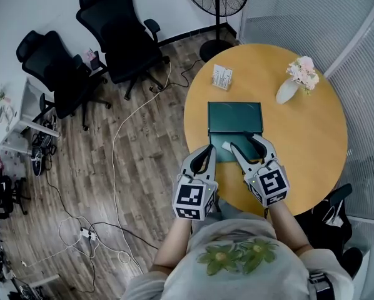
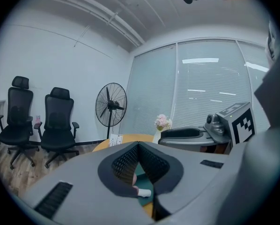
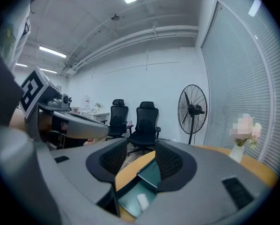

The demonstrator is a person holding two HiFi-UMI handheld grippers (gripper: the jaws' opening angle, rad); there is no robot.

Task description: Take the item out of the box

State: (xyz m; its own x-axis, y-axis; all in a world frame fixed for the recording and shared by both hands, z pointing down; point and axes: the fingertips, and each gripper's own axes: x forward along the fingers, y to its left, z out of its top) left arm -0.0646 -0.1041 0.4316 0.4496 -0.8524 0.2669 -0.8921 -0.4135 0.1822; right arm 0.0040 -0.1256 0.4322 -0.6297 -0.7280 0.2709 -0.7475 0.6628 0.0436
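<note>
- My left gripper sits nearest me, at 7 o'clock of the box; in the left gripper view its jaws are pressed together at the tips with nothing between them.
- My right gripper hovers at 5 o'clock of the box, jaws spread and empty, and the tabletop and box show through the gap.
- The item, a small white piece, lies inside the box tray at about 8 o'clock, just ahead of both grippers. Neither one touches it.
- The box is dark green and already open, its lid laid back toward 12 o'clock on the table.
- I judge the opening done; the reach, pinch and lift-out all remain.
- Farther off, a card stand is at 11 o'clock and a vase at 2 o'clock.
</note>
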